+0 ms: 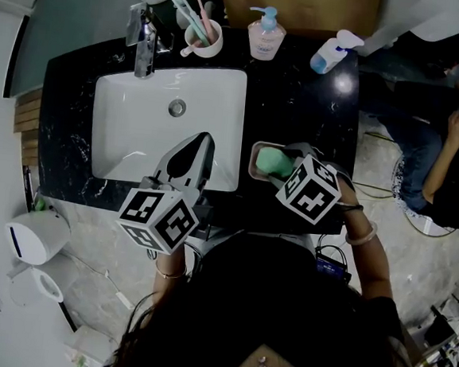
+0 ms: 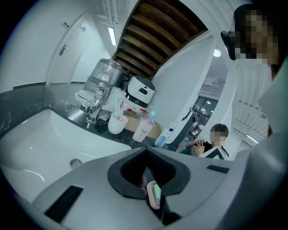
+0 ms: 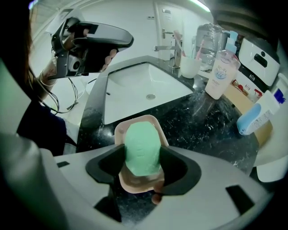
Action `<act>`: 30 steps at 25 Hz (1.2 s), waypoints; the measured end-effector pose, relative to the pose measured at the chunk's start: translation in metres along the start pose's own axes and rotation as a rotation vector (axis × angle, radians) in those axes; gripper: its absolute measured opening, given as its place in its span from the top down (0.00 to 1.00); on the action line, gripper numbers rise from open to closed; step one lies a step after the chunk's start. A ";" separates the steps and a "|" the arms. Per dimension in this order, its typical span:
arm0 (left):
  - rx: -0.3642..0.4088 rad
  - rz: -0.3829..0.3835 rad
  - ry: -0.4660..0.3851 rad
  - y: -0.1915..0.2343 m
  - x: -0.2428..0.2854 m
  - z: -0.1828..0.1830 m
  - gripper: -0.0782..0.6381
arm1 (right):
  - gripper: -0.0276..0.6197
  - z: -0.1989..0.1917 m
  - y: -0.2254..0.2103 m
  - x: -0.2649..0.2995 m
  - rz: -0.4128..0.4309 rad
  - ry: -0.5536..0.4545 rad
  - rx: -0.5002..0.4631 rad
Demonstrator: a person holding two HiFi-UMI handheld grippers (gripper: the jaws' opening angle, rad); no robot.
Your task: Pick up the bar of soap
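A green bar of soap (image 3: 142,148) lies lengthways over a pink soap dish (image 3: 118,133) on the black counter, right of the sink. My right gripper (image 3: 143,161) is shut on the bar of soap, one dark jaw pressed against each long side. From above, the soap (image 1: 271,159) and dish (image 1: 255,165) peek out just beyond the right gripper (image 1: 286,161). My left gripper (image 1: 202,141) hovers over the sink's front right corner, jaws together and holding nothing. In the left gripper view, a sliver of the dish and soap (image 2: 154,196) shows through the jaw opening.
The white sink (image 1: 119,117) fills the counter's left half, with a chrome faucet (image 1: 144,43) behind it. A cup of toothbrushes (image 1: 203,37), a pump bottle (image 1: 266,35) and a blue spray bottle (image 1: 331,56) stand along the back. A person (image 1: 456,151) sits at the right.
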State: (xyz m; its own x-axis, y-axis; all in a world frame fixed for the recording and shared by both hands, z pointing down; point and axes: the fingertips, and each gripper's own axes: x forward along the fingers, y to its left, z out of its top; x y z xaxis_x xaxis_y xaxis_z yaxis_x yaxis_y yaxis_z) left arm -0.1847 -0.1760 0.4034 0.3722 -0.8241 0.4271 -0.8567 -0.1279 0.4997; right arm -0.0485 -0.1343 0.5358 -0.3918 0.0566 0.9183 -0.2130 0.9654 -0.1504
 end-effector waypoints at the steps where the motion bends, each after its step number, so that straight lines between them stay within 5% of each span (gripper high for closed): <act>1: 0.001 0.000 -0.001 0.000 0.000 0.001 0.88 | 0.58 0.000 -0.001 -0.001 -0.003 -0.008 0.011; 18: 0.033 -0.029 0.004 -0.015 -0.001 0.001 0.88 | 0.58 0.000 -0.002 -0.020 0.048 -0.190 0.240; 30: 0.062 -0.048 -0.007 -0.032 -0.005 -0.002 0.88 | 0.58 -0.006 -0.001 -0.033 0.033 -0.276 0.315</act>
State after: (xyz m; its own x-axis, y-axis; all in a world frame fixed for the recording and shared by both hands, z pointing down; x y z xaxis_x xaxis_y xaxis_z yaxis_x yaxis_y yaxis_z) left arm -0.1586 -0.1665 0.3869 0.4112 -0.8197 0.3988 -0.8584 -0.2010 0.4719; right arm -0.0301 -0.1361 0.5081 -0.6188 -0.0249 0.7851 -0.4428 0.8366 -0.3225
